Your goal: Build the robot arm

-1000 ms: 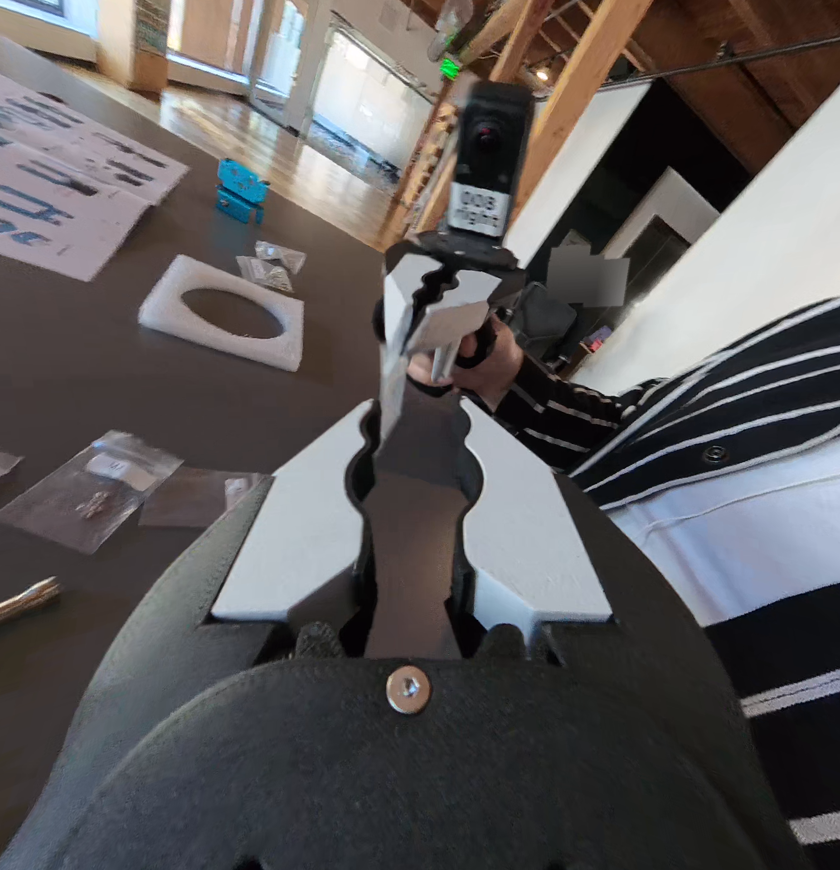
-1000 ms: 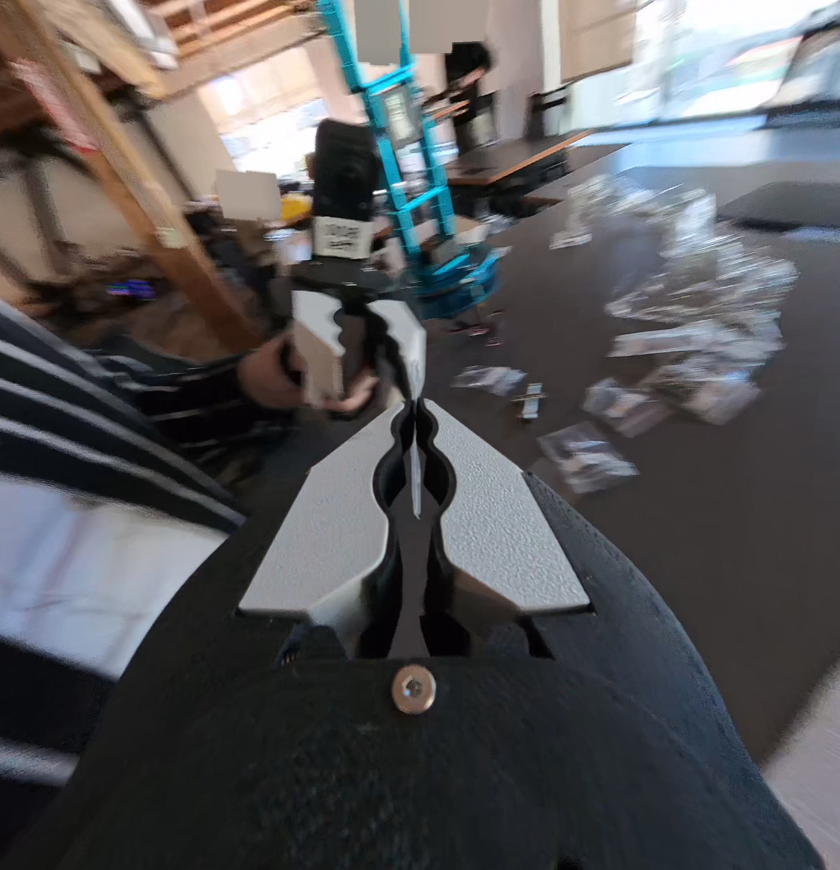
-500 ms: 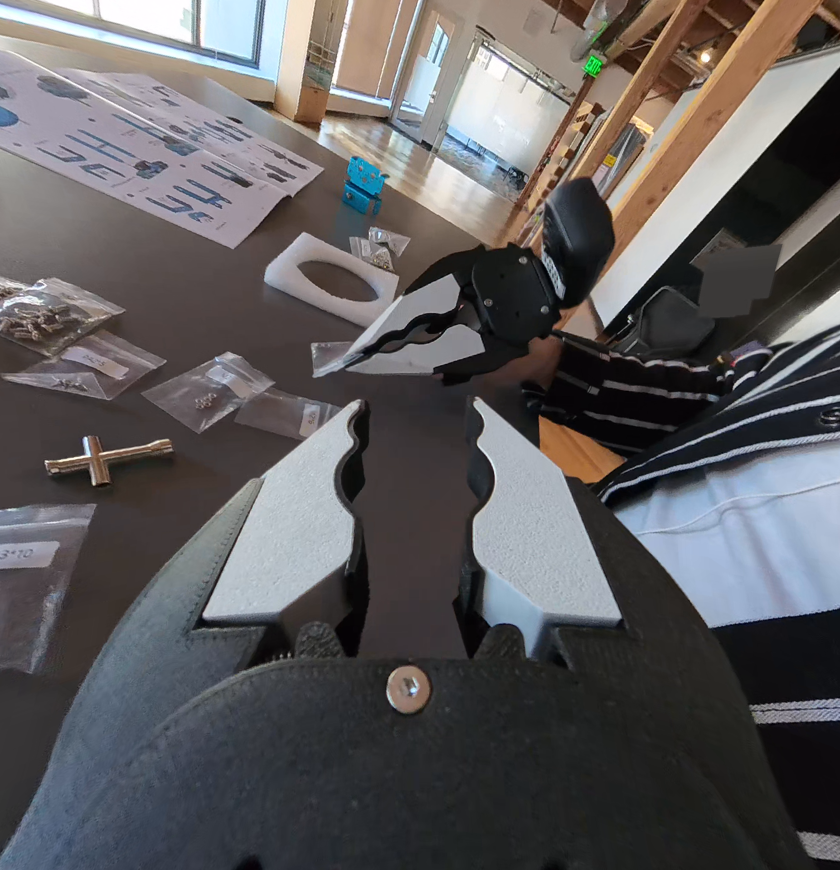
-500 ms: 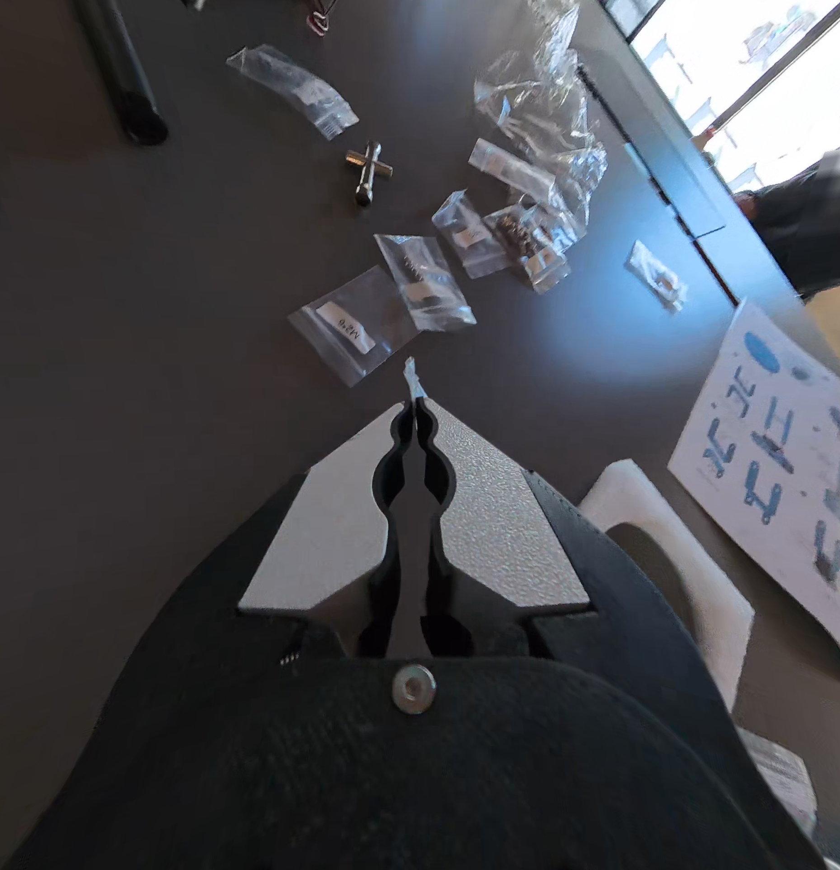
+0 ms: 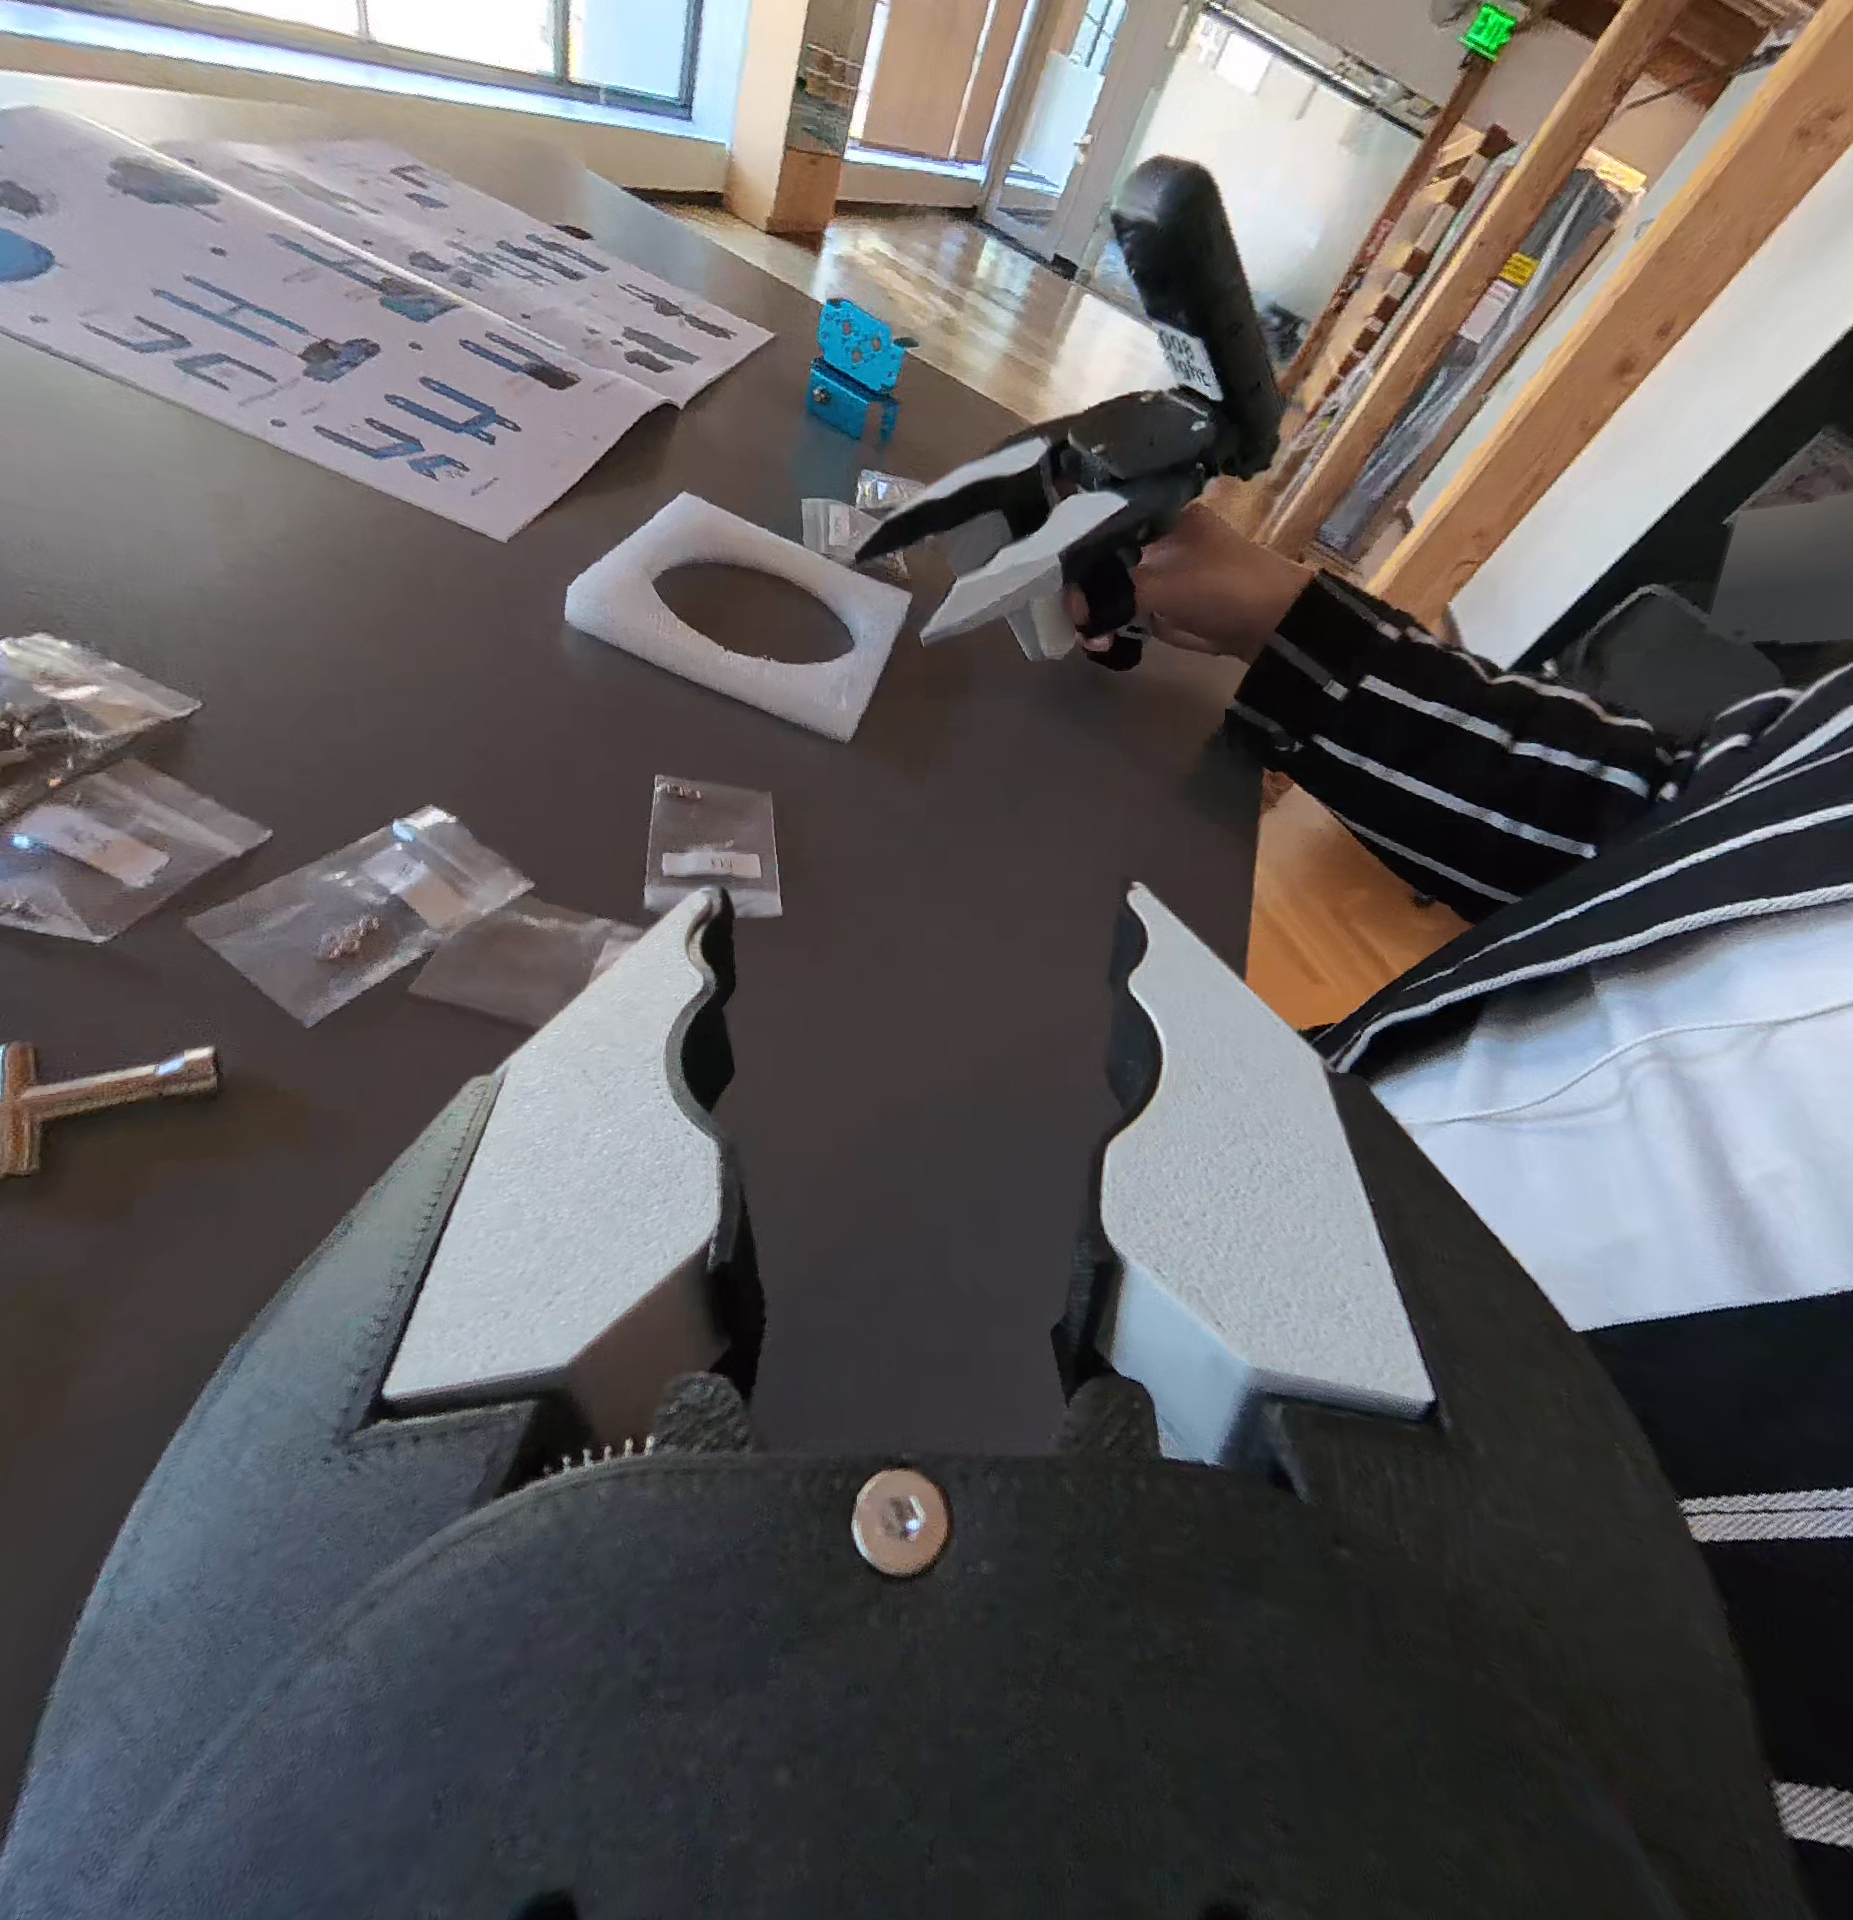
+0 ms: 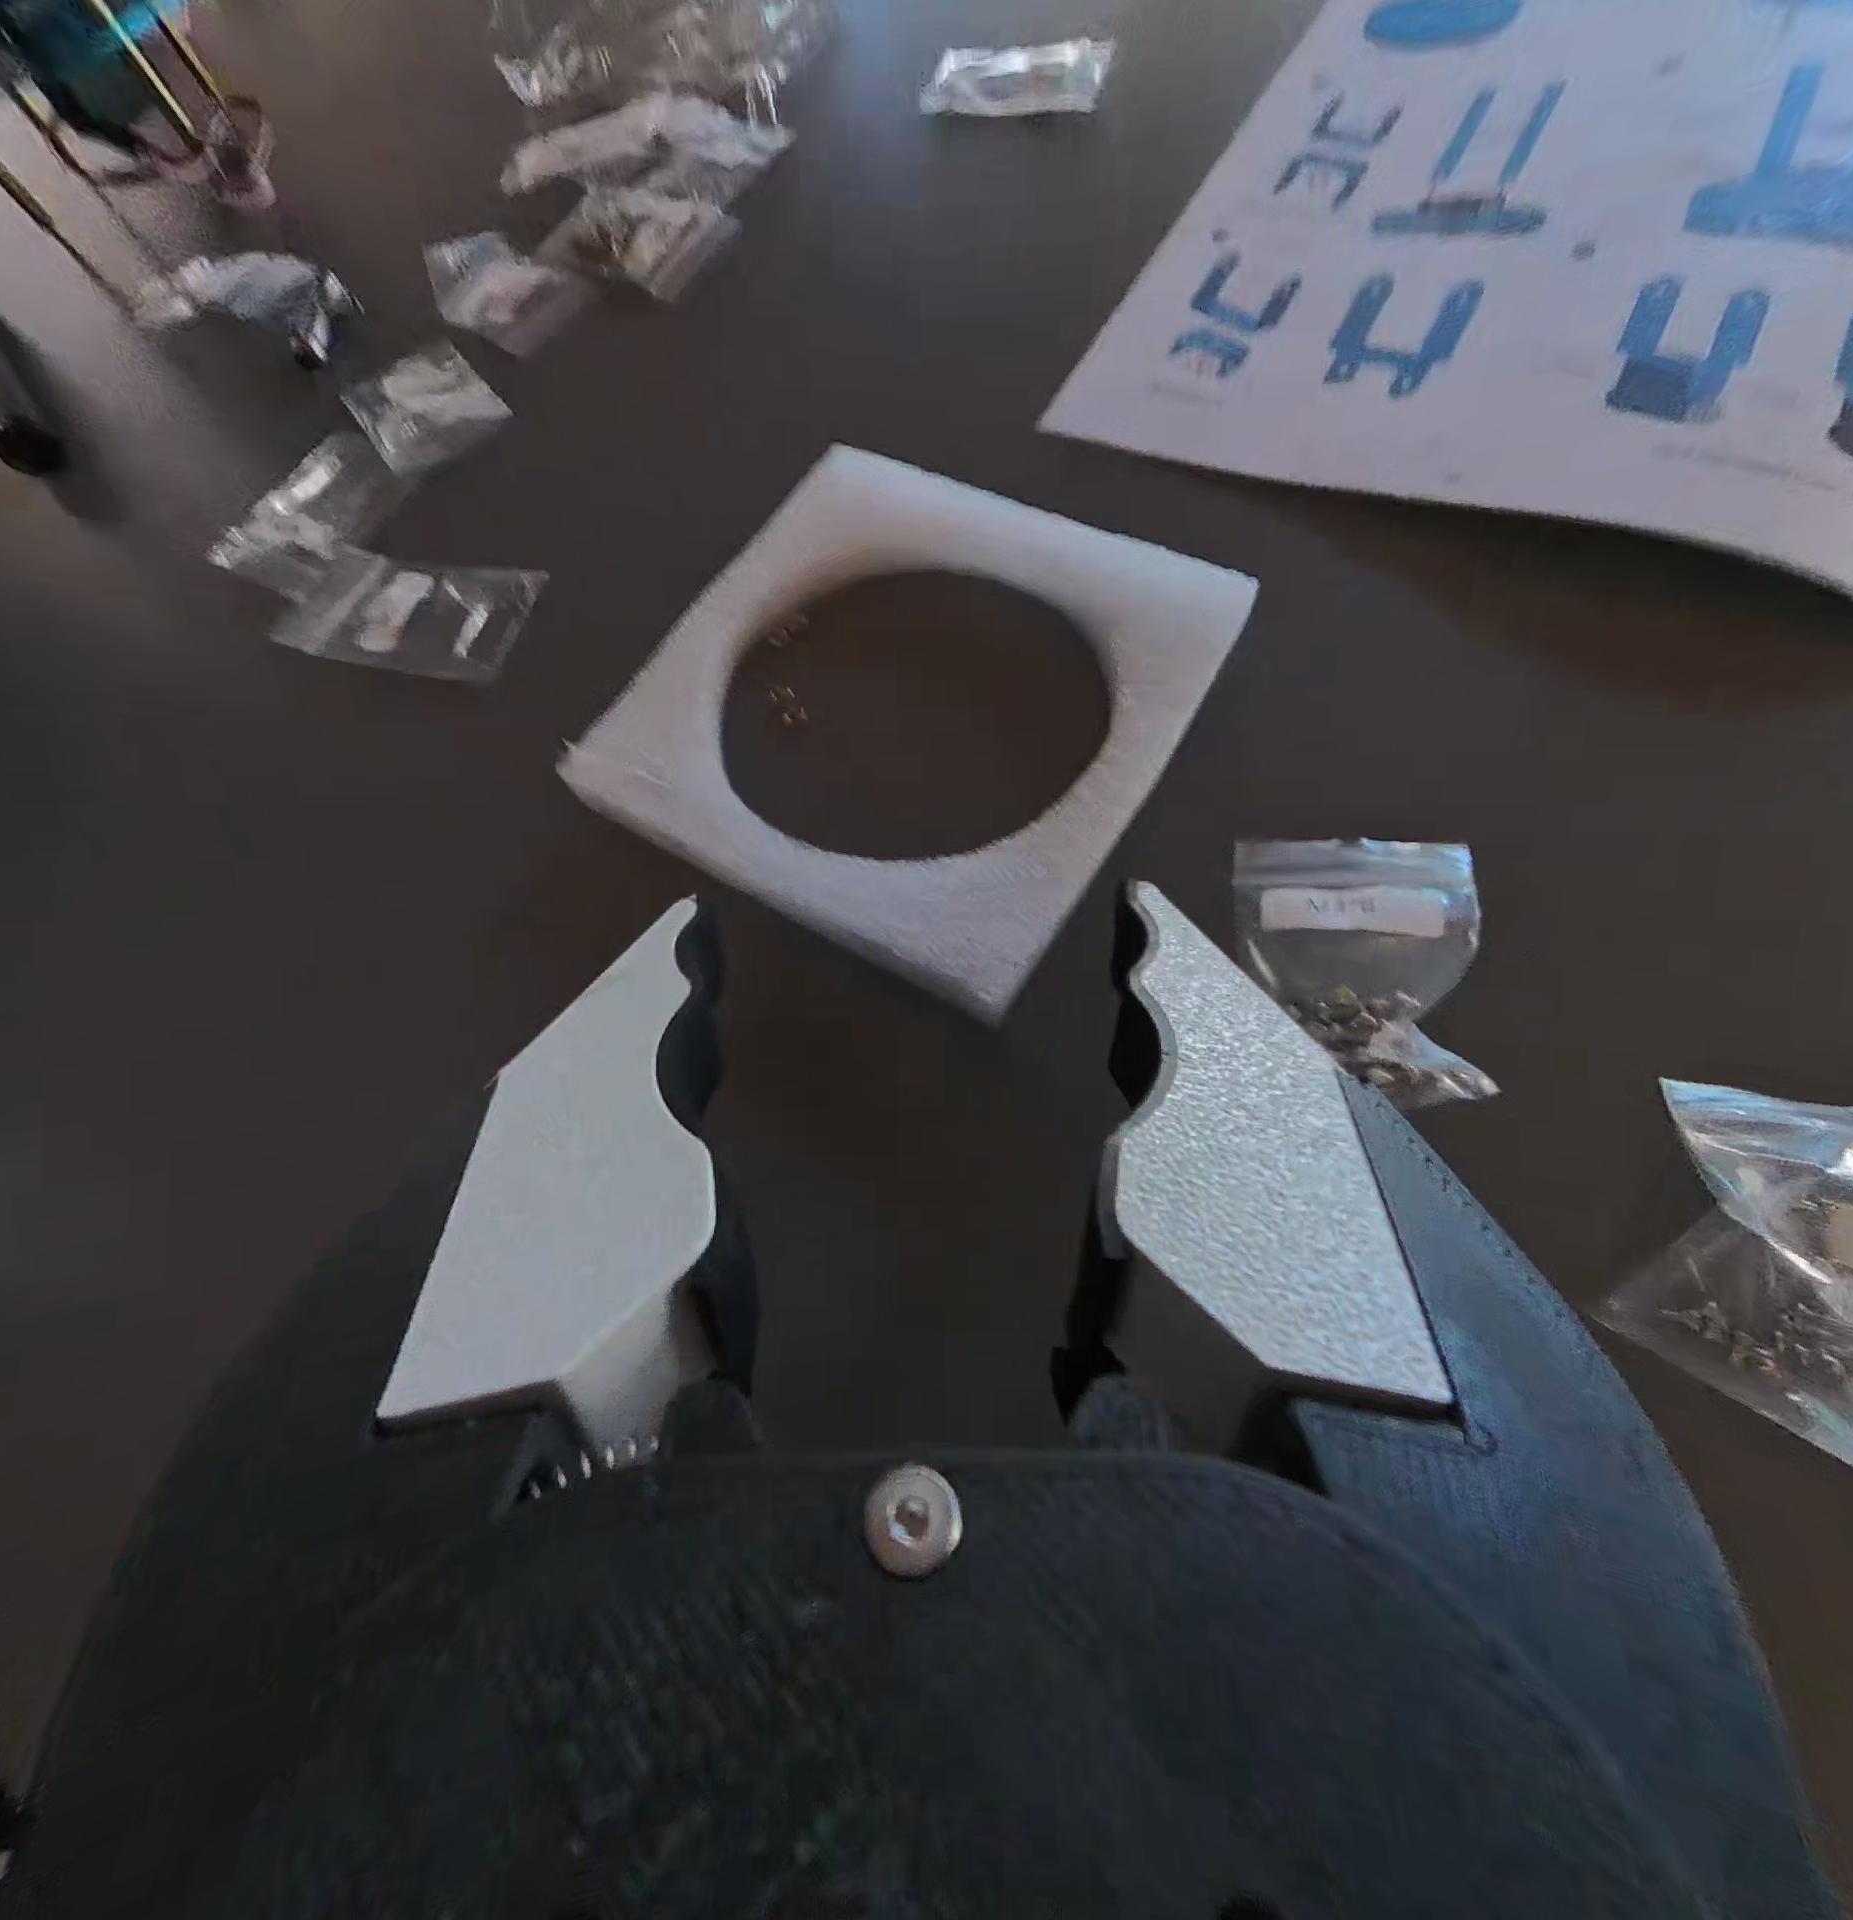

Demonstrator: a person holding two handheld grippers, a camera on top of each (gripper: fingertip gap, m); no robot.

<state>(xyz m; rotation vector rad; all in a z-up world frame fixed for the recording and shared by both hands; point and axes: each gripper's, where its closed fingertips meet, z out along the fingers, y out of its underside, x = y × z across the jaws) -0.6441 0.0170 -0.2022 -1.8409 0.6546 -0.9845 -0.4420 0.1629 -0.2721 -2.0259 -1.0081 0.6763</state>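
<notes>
Both grippers now stand wide open and empty; half a second ago the right gripper [image 6: 911,914] was pinched shut on a sliver of clear plastic, since released. It hovers tilted down just near of the white foam frame [image 6: 1161,665], a few small screws [image 6: 787,707] inside its hole. The left gripper [image 5: 922,904] hangs level above the dark table [image 5: 953,831], its left tip beside a small clear bag [image 5: 712,847].

My right wrist view smears the clear bags [image 6: 631,223] at the far end of the worktop [image 6: 226,883], so I cannot tell what they hold. The printed sheet [image 6: 1524,312] and one bag [image 6: 1795,1278] run off the right edge. In my left wrist view the cross-shaped metal tool [image 5: 80,1101] is cut by the left edge, and the specks inside the foam frame [image 6: 880,904] are too small to name.
</notes>
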